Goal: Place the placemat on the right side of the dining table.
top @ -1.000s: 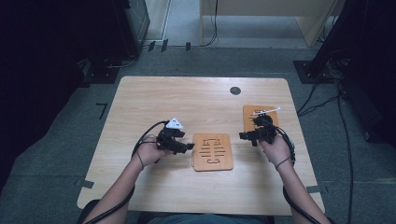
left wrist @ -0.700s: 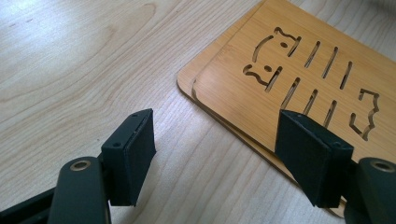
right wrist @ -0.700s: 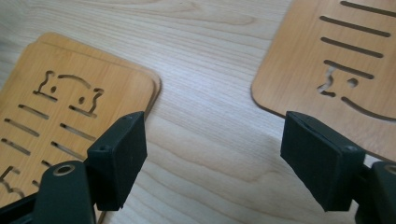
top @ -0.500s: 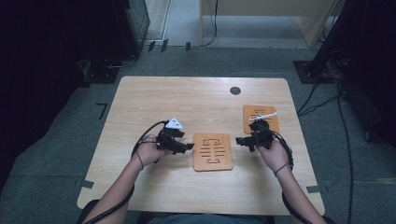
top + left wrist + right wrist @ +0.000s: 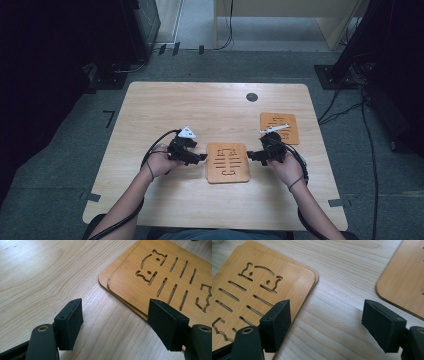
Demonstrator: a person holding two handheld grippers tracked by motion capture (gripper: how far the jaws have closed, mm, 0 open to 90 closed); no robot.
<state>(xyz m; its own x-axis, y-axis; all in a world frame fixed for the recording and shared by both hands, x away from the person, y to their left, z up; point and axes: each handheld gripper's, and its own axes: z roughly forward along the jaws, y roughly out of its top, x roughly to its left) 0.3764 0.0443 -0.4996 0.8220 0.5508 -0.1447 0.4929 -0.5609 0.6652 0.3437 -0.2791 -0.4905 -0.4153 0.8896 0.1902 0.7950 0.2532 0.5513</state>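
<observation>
**Table + what's on it**

Light wood-grain table [image 5: 200, 107], rounded corners, standing on grey carpet floor [image 5: 65, 170]. Small dark round cap [image 5: 252, 97] set in the top nr the far edge, right of centre. Two stacked bamboo boards [image 5: 228, 162] w/ cut-out slots lie flat nr the middle, front half; close-up gripper views show upper board [image 5: 160, 272] sitting slightly offset on lower one, edges not flush. Second slotted board [image 5: 278, 128] lies flat further back + to the right, apart from the stack, bare wood between them. Rest of top: plain wood.
</observation>
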